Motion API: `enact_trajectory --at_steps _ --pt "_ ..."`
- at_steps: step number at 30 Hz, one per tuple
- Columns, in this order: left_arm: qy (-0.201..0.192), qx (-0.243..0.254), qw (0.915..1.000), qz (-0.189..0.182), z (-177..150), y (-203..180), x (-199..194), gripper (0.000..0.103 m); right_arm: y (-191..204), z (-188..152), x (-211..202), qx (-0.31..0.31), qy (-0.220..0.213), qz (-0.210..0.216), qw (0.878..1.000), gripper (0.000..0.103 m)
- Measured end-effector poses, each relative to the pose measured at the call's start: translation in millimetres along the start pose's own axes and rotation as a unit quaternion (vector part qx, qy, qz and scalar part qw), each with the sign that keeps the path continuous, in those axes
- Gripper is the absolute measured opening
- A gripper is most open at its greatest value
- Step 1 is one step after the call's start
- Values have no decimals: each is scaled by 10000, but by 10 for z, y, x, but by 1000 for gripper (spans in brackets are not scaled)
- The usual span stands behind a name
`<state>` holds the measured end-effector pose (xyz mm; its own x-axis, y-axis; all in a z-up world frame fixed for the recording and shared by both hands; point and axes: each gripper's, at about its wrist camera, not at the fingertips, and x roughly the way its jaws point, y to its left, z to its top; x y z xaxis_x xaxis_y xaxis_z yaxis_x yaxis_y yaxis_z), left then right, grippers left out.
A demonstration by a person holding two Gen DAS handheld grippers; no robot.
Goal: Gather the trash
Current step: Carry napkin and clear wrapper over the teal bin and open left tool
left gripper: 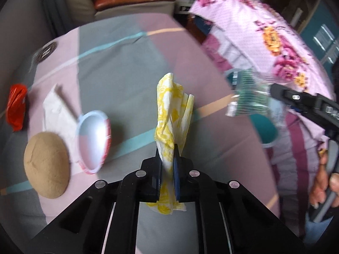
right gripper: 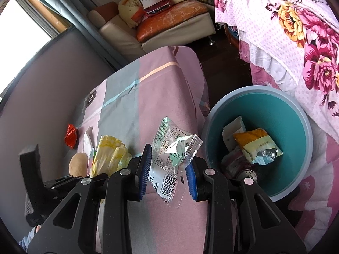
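Two close, downward wrist views, shared yellow napkin (left gripper: 172, 114).

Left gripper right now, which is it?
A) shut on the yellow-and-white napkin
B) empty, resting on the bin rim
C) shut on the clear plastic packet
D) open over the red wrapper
A: in the left wrist view the left gripper is pinched on the yellow-and-white napkin, which stands up between its pads.

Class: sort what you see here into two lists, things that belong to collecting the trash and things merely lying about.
Job:
left gripper, shut on yellow napkin
right gripper, shut on clear wrapper
teal bin
red wrapper
white tissue

Lying about:
sofa
floral quilt
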<state>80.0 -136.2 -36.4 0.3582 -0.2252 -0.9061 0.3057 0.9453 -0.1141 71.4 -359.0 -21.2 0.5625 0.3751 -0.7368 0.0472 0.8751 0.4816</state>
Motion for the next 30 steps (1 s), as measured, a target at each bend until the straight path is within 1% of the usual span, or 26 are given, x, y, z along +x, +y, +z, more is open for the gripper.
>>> enact_trajectory --at_steps 3,6,9,11,15,19,22,26,28,29,30 --pt "-73 202 9996 -198 115 -236 -57 10 -146 71 -144 169 -227 -85 9996 29" --pt "-139 390 9982 -426 262 -478 -76 10 -349 150 -361 367 -518 -257 9976 29" --pt "-272 672 9950 -681 424 -819 -109 10 -581 207 -593 573 -795 -516 9938 29" --pt "-310 827 9925 -845 503 -1021 -98 10 -708 226 -700 678 -901 -648 9915 29" --pt "-253 1088 9874 -1125 616 -1361 33 10 -911 244 -810 846 -1000 -855 9877 29" --pt "-19 1212 9845 -1270 633 -1572 264 10 -1083 267 -839 947 -1008 -990 9854 29" --pt "122 1281 9838 -1248 620 -1658 422 10 -1211 287 -840 990 -966 -1032 9850 29" --pt "177 1295 9841 -1201 618 -1660 510 11 -1270 288 -783 991 -890 -1062 9854 29" --pt "196 1278 9850 -1146 621 -1636 534 17 -1268 292 -744 979 -861 -1079 9856 29" --pt "219 1257 9853 -1134 620 -1616 547 30 -1267 300 -725 972 -841 -1087 9857 29" --pt "224 1235 9858 -1112 618 -1600 551 55 -1266 306 -705 962 -818 -1095 9859 29"
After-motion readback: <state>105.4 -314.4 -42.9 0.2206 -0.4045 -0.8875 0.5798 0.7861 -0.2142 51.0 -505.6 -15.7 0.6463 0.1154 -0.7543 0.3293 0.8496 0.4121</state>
